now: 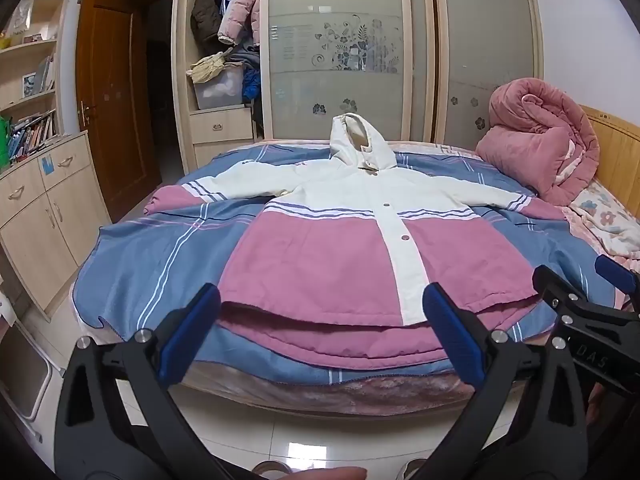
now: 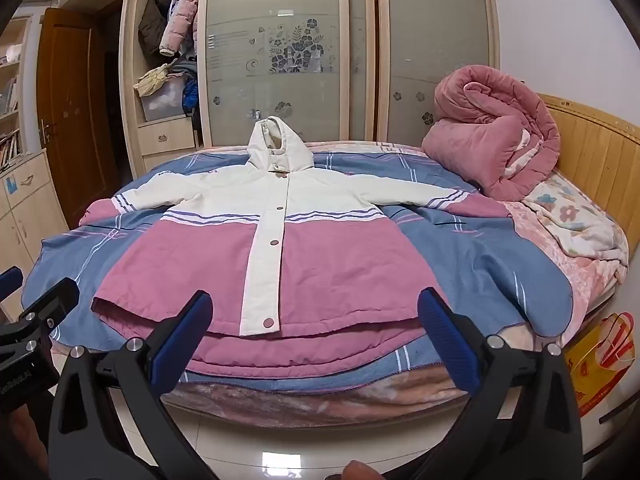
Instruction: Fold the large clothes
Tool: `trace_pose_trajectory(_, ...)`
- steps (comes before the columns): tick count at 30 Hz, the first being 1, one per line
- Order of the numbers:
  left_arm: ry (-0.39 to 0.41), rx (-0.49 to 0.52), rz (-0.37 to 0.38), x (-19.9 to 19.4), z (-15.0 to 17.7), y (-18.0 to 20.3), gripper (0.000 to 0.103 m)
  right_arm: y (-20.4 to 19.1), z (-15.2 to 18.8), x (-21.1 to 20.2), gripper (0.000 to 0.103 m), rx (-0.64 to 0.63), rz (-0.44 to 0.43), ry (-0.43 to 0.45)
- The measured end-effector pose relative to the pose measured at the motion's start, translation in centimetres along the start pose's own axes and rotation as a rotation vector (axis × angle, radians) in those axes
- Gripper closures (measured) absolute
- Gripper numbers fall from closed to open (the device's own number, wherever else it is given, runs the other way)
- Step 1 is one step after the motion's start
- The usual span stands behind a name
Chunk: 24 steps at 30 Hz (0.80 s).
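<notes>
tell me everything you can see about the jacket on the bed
The jacket is a padded-looking hooded coat, cream above and pink below, with thin purple stripes across chest and sleeves. Its cream placket is snapped shut with round snaps. It lies flat, front up, sleeves spread, hood toward the wardrobe, hem at the near bed edge, on a blue striped sheet. Neither gripper touches it.

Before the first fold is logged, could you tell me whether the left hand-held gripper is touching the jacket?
Apart: the left wrist view shows the left hand-held gripper open, short of the jacket.

Both wrist views face the bed (image 1: 132,264) from its foot.
</notes>
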<state>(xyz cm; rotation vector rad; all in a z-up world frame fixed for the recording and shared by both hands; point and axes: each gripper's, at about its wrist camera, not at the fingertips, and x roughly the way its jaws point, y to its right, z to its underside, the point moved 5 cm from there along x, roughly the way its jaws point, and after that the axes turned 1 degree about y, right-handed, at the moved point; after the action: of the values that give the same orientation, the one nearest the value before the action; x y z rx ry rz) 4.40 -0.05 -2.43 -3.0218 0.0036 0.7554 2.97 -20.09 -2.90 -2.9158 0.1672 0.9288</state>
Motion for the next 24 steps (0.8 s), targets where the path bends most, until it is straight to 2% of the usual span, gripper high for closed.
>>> trace_pose_trajectory(12,0.001,-0.001,0.012,-0.21,0.0,-0.8,0.002,-0.15,-0.28,-0.29,0.001,-0.008,0.006,-0.003)
trace_pose_trajectory(24,-0.004,0.002,0.007,-0.05,0.42,0.18,0.002,0.21,-0.7,-0.73,0.001,-0.007,0.008,-0.007)
